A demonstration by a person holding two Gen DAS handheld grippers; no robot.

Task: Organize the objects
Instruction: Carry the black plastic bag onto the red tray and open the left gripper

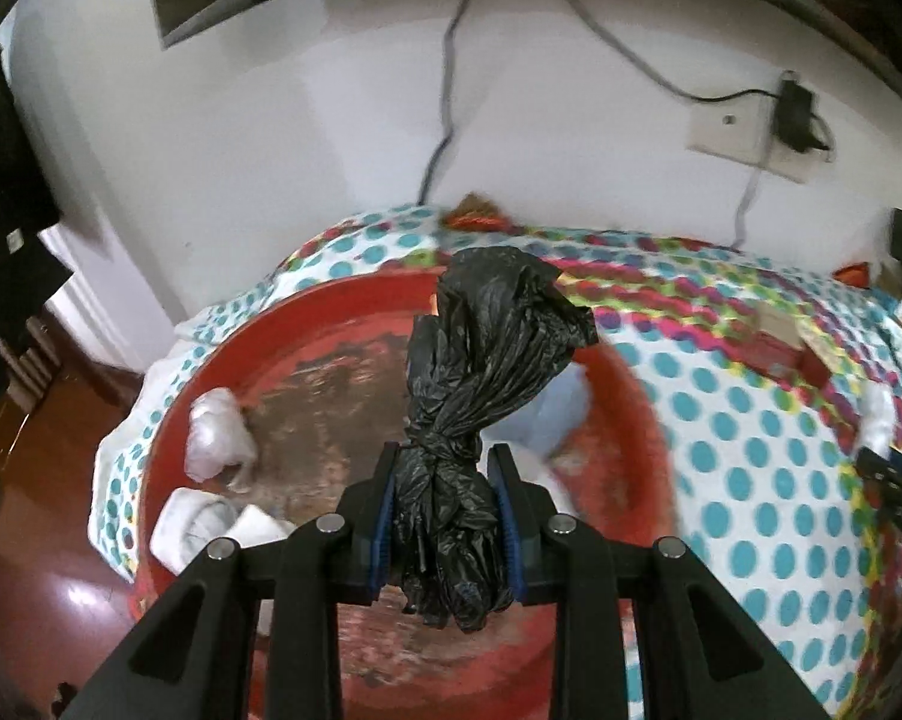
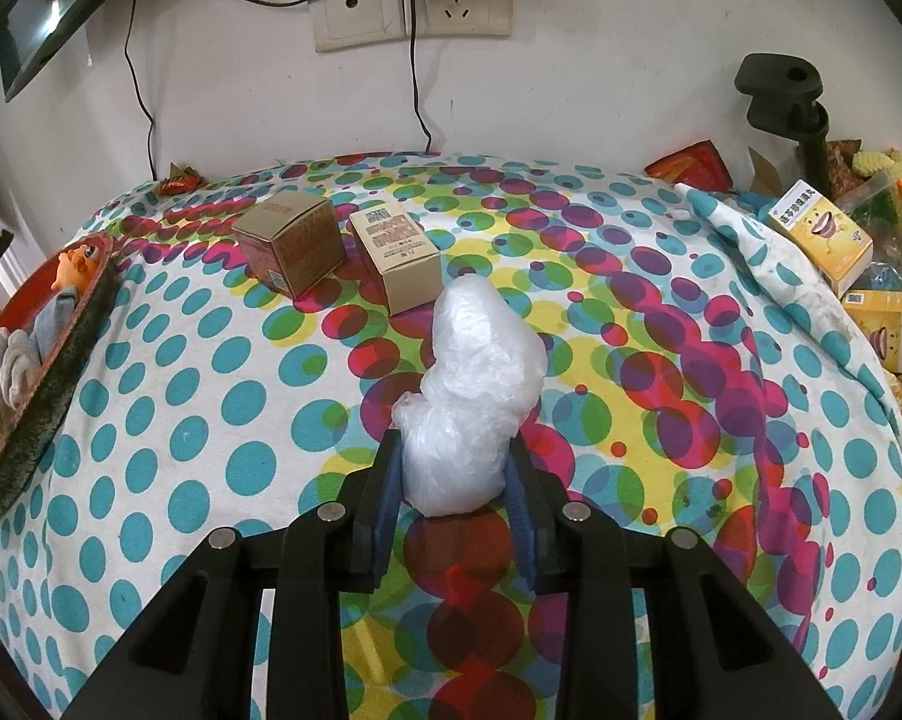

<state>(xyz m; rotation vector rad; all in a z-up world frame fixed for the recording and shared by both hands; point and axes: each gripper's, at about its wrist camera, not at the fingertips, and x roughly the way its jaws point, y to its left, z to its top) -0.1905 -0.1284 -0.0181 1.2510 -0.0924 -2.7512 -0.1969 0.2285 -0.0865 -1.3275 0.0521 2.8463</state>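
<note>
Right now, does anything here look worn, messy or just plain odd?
Yes. The red basin under the left tool has a badly worn bottom, with brown and pale patches across the middle. On the right, the dotted tablecloth is bunched into a fold beside a clutter of yellow boxes.

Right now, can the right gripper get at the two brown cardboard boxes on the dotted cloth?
Probably not yet: the right gripper is shut on a crumpled clear plastic bag, though the cloth up to the brown cardboard boxes lies bare.
</note>
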